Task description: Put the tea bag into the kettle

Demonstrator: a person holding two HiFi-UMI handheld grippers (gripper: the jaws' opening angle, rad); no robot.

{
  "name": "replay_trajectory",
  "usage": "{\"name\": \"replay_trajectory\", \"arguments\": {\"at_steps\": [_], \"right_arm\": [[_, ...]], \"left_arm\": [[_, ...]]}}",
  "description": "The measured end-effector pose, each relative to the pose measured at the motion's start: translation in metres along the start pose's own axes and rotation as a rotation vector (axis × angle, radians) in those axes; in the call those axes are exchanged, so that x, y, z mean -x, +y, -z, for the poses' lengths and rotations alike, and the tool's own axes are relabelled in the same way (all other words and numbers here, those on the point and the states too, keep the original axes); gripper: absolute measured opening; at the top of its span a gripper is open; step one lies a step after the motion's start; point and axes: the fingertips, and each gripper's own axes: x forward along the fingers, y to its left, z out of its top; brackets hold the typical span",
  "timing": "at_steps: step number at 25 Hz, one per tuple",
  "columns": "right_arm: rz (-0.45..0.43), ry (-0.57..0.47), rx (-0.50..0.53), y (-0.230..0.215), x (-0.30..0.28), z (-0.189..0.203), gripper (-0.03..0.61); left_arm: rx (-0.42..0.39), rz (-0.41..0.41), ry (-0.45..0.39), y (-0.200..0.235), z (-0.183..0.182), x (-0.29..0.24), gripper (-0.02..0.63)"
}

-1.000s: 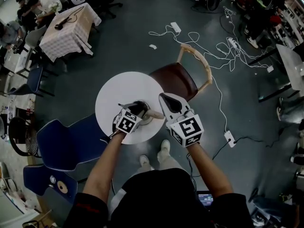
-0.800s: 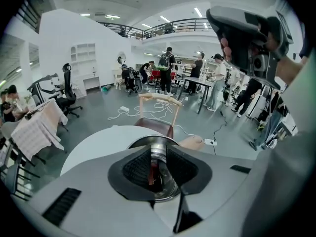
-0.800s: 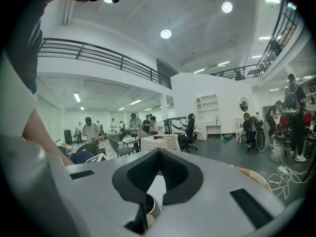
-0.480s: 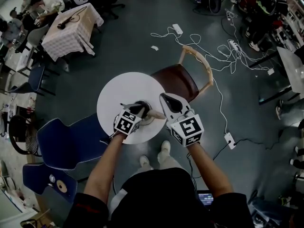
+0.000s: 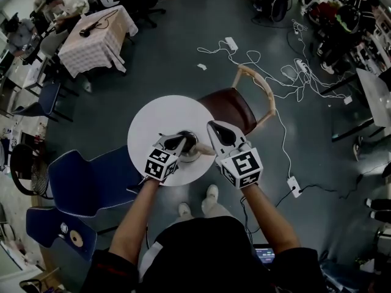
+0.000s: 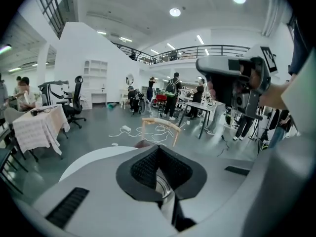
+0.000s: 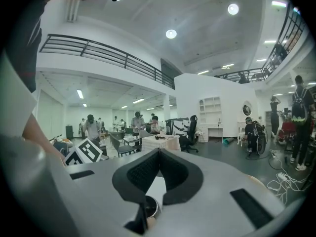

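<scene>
The kettle, a dark pot with a metal rim and a wooden handle, stands near the front edge of the round white table. My left gripper hovers right over the kettle's mouth, its pads pressed together; the kettle's rim shows just below them. I see nothing between the pads. My right gripper is shut beside the kettle, above its handle. In the right gripper view the kettle lies under the closed tips. No tea bag is visible in any view.
A brown chair with a wooden back stands behind the table at the right. Blue chairs sit to its left. White cables trail over the floor. A cloth-covered table and people are far off.
The left gripper's jaws, spread around the kettle's mouth a second ago, have come together. The right gripper has stayed in place.
</scene>
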Motion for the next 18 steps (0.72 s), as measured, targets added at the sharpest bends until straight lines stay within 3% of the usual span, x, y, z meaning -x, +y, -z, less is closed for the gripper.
{"name": "replay_trajectory", "arguments": {"at_steps": [8,18], "right_arm": [[-0.002,-0.006,0.041,0.026,0.003,-0.014,0.018],[-0.019,-0.033,0.116,0.080,0.009,-0.039,0.018]], "left_arm": [[0.005,0.010,-0.151,-0.008,-0.033,0.050,0.015],[-0.065,-0.003,-0.345,-0.023,-0.071,0.140,0.015]]}}
